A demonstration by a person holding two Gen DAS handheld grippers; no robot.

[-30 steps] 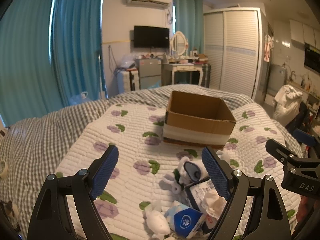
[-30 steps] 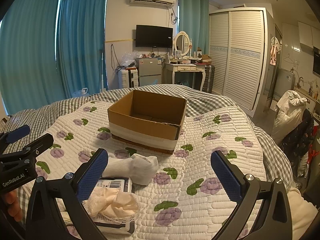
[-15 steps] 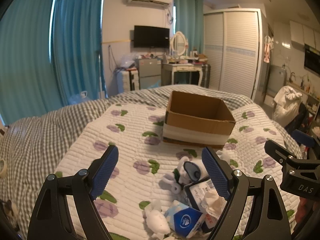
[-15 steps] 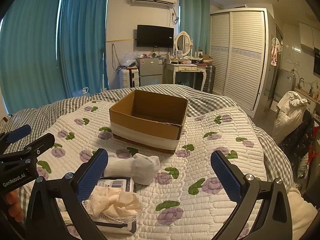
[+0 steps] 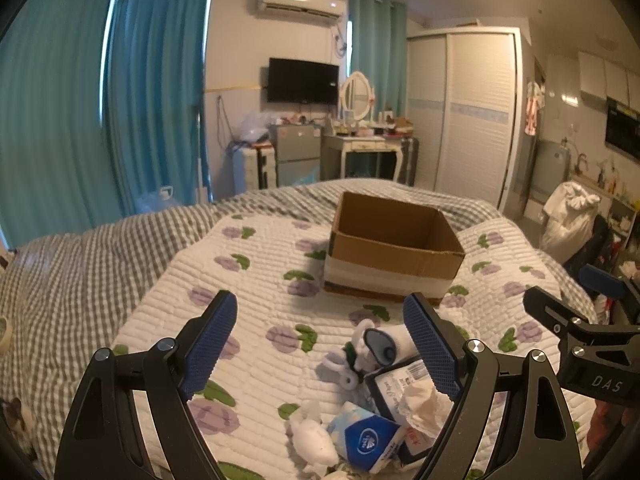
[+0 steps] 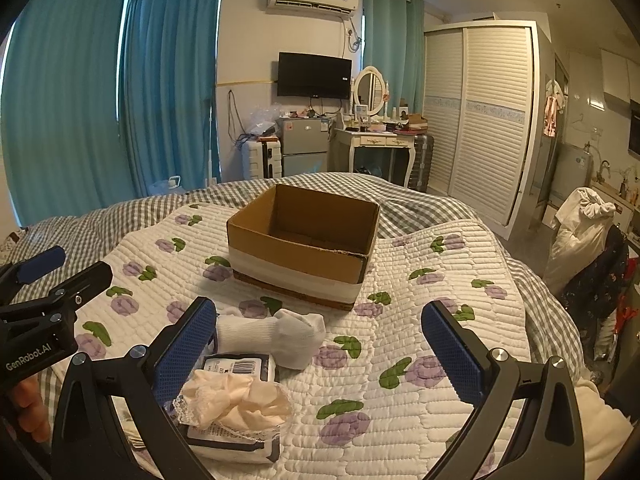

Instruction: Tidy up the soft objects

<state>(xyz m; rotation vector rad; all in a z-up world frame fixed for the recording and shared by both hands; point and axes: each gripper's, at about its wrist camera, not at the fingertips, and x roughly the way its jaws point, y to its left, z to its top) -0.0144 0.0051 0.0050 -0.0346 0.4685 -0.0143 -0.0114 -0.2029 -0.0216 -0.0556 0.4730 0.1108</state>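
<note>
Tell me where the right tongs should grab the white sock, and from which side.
Grip the white sock across its thick folded middle, coming from above with the right tongs open. It lies flat on the quilt, its near edge against the packet, so a side approach would likely snag that. Fingers should straddle its narrow width.

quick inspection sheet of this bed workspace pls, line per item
surface: floral quilt over a checked blanket.
job's things: open cardboard box, inside looks empty; white sock; cream lace cloth on a dark packet; tissue pack; small white plush.
clutter: nothing seen beyond the pile.
grippers: left gripper open, empty; right gripper open, empty.
cables: wires hanging by the TV.
surroundings: teal curtains, wardrobe, dressing table.
</note>
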